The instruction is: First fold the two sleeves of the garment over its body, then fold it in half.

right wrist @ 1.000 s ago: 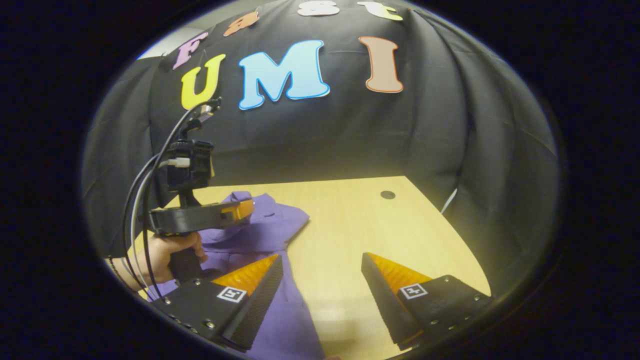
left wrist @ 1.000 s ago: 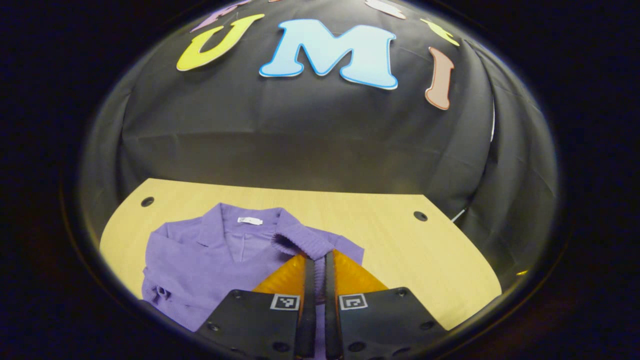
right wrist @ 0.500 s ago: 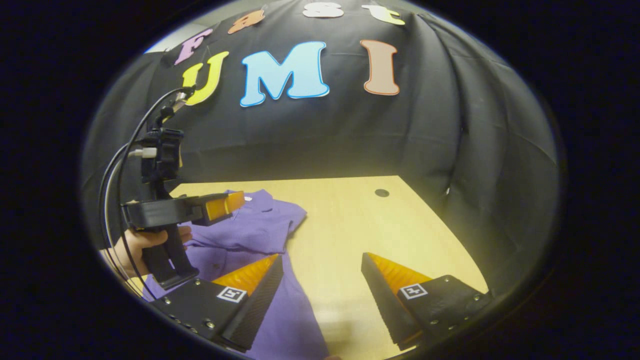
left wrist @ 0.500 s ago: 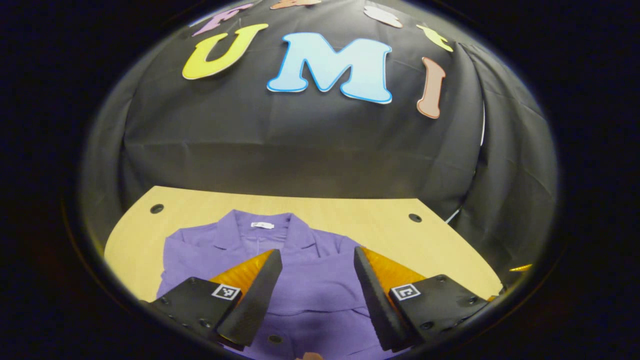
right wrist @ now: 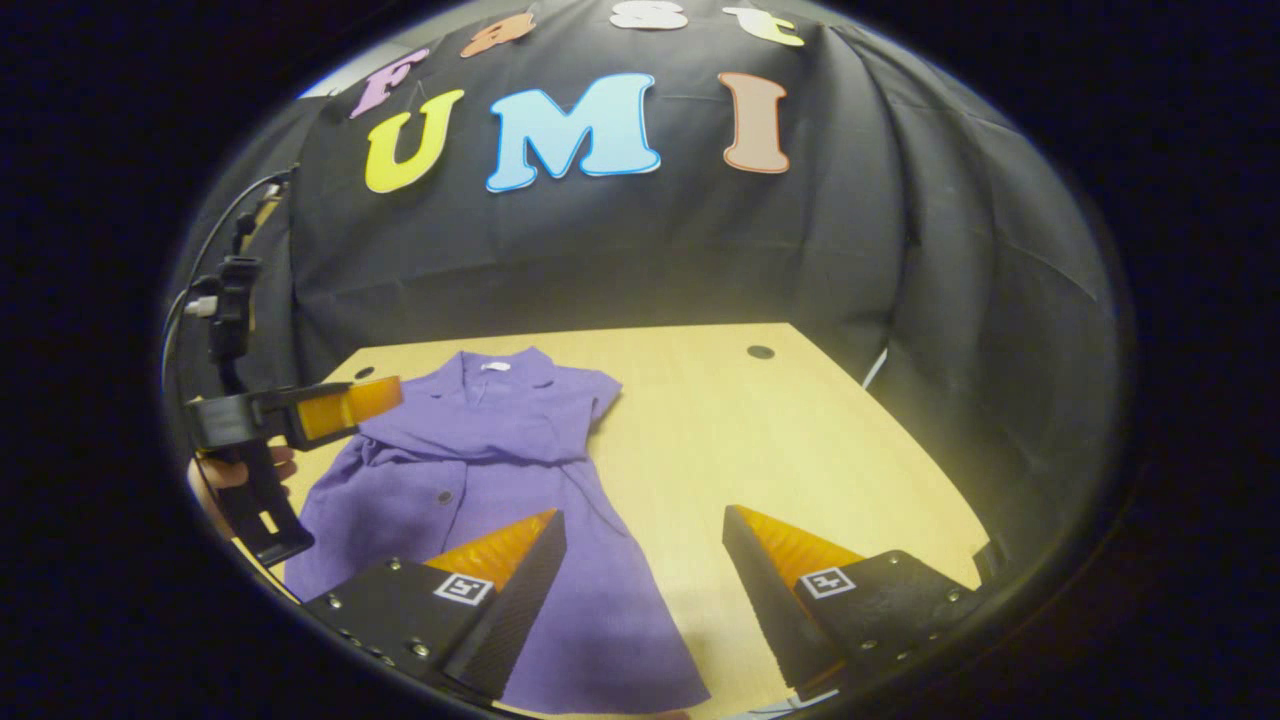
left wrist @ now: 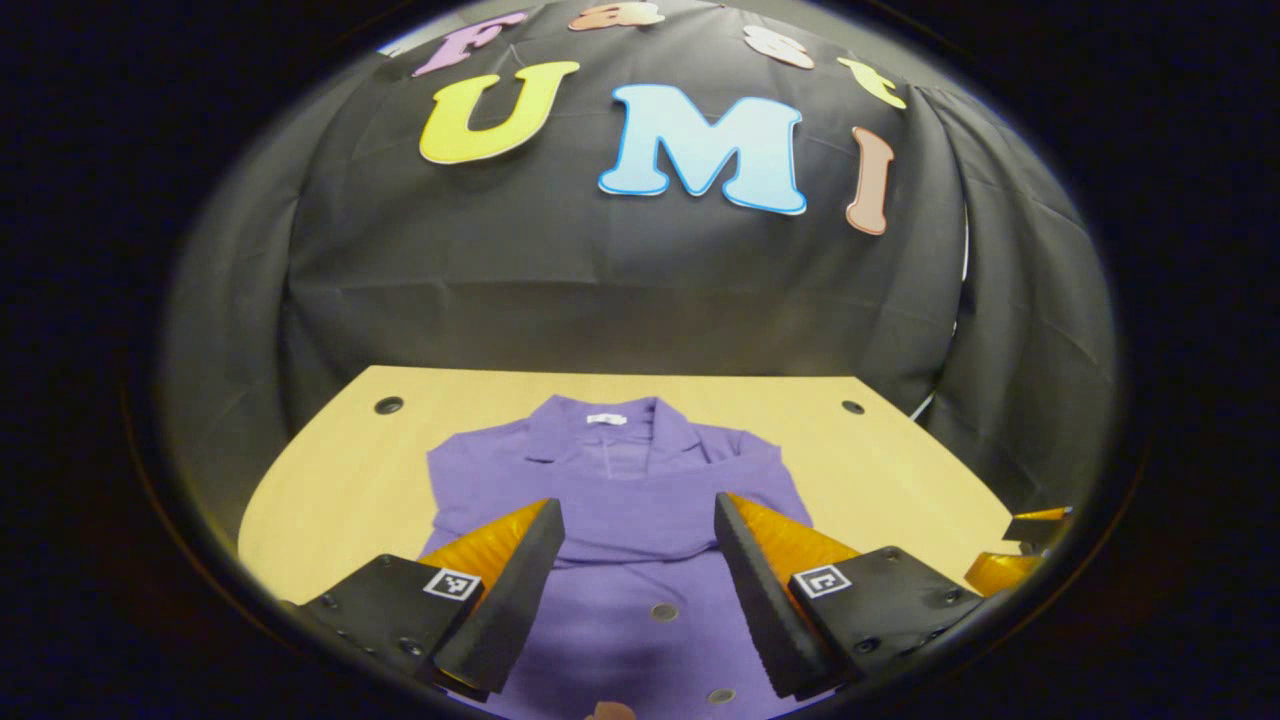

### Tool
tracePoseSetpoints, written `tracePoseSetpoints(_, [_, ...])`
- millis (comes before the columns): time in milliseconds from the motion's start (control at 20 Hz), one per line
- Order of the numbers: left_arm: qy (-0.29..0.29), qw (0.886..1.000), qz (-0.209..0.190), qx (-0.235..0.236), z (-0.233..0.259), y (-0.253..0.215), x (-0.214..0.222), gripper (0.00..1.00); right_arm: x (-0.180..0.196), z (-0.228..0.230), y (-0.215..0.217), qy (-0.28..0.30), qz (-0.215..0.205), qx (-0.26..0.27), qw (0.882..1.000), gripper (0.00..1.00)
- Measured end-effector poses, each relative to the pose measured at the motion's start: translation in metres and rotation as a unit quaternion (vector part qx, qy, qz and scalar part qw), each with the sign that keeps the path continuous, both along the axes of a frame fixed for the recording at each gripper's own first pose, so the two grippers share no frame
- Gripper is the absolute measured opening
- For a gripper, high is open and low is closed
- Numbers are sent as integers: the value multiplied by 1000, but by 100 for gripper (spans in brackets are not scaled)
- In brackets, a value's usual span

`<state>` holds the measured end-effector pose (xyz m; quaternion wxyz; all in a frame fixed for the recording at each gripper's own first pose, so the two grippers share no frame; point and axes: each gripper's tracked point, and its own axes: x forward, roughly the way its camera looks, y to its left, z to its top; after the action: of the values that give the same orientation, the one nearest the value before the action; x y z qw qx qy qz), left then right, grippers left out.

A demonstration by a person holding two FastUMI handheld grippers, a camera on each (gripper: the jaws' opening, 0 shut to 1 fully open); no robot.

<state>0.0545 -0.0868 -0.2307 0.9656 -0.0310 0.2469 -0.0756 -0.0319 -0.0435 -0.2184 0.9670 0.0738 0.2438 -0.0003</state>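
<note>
A purple buttoned garment (left wrist: pixel 640 480) lies flat on the light wooden table (left wrist: pixel 340 470), collar at the far end. Both sleeves are folded across its chest, forming a band (left wrist: pixel 630 530) above the buttons. My left gripper (left wrist: pixel 635 515) hovers open over the garment's middle with nothing between its fingers. In the right gripper view the garment (right wrist: pixel 480 450) lies to the left, and my right gripper (right wrist: pixel 645 525) stands open above its right hem and the bare table. The left gripper (right wrist: pixel 385 395) hangs beside the garment's left shoulder, held by a hand (right wrist: pixel 235 475).
The table (right wrist: pixel 760 440) has small round holes near its far corners (right wrist: pixel 760 352) (left wrist: pixel 388 405). Black cloth walls close it in behind and on both sides. Bare wood stretches to the right of the garment. The right gripper's fingers (left wrist: pixel 1030 540) peek in at the left gripper view's right edge.
The left gripper, shut on a sleeve cuff a second ago, has opened and let it go over the body, then drawn back and up. The right gripper stayed open and pulled back slightly.
</note>
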Motion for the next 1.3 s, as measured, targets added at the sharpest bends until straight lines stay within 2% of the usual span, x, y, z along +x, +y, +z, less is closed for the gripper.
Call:
tracePoseSetpoints(200, [16, 1000, 2, 5, -7, 37, -45, 98, -17, -19, 9, 23, -13, 28, 999, 95])
tracePoseSetpoints(500, [51, 998, 26, 9, -33, 99, -120, 96, -51, -37, 3, 50, -32, -2, 998, 95])
tracePoseSetpoints(750, [71, 997, 37, 19, -58, 141, -170, 96, -72, -53, 8, 67, -37, -1, 997, 95])
tracePoseSetpoints(850, [80, 996, 42, 22, -67, 158, -187, 98, -80, -61, 10, 77, -37, -2, 996, 95])
tracePoseSetpoints(1100, [115, 992, 53, 5, -92, 183, -221, 96, -94, -83, 10, 97, -44, -3, 994, 95])
tracePoseSetpoints(1300, [134, 990, 47, 17, -112, 195, -244, 98, -97, -99, 9, 114, -44, -6, 992, 95])
